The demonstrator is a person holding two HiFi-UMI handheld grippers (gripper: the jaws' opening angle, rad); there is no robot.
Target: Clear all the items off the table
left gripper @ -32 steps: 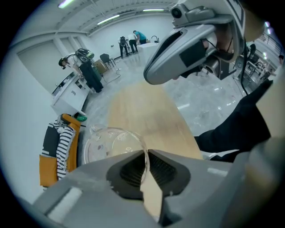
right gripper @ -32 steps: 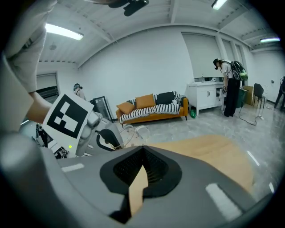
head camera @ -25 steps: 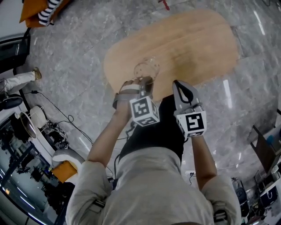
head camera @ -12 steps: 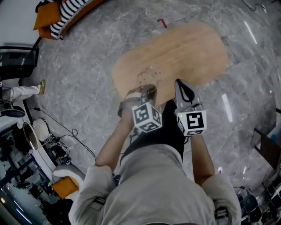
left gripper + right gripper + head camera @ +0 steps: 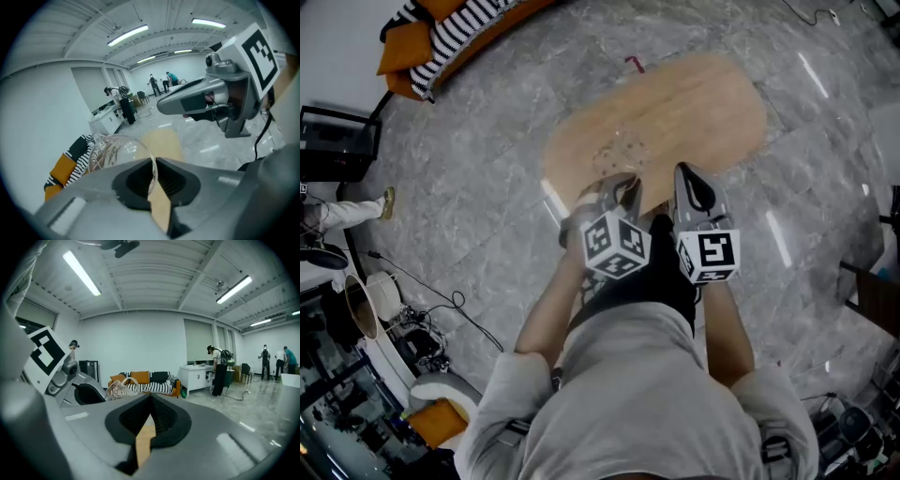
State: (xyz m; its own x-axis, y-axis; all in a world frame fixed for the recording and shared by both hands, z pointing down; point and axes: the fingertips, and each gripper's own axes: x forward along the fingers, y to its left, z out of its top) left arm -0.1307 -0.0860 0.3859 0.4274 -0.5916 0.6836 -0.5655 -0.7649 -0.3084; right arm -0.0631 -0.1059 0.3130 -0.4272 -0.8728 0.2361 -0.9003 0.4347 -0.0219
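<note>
Left gripper (image 5: 153,176) fingers are narrow, pinching the rim wall of 1 clear glass bowl (image 5: 111,149); the bowl hangs above the bench (image 5: 694,103), probably for carrying away. Right gripper (image 5: 149,422) fingers are closed together, empty, held alongside.

L gripper (image 5: 621,187) pinching glass bowl (image 5: 112,152) rim; R gripper (image 5: 689,178) jaws closed

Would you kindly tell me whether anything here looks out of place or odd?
Only one thing: the clear glass bowl is pinched by its thin rim alone in the left hand-held gripper, over the wooden table, which looks like a precarious grip. Nothing looks spilled or broken.
</note>
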